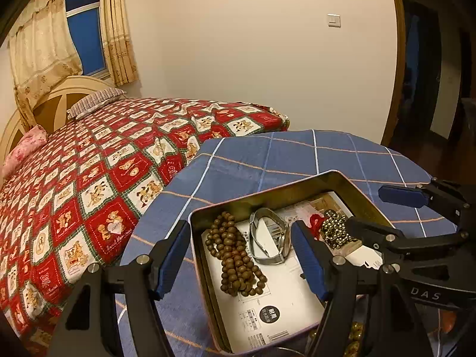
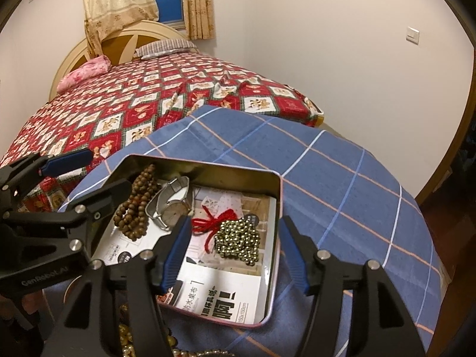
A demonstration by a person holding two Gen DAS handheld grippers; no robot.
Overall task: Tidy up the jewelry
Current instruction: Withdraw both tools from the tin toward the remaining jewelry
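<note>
A metal tin lined with printed paper sits on a blue plaid tablecloth. Inside lie a brown wooden bead string, a silver wristwatch, and a gold bead bracelet with a red cord. My left gripper is open, straddling the tin's left wall above the wooden beads and watch. My right gripper is open above the gold bracelet, straddling the tin's right wall. More gold beads lie on the cloth near the front edge.
The blue plaid tablecloth covers a small table. A bed with a red patterned quilt stands directly behind and left. A wall and doorway are at the right.
</note>
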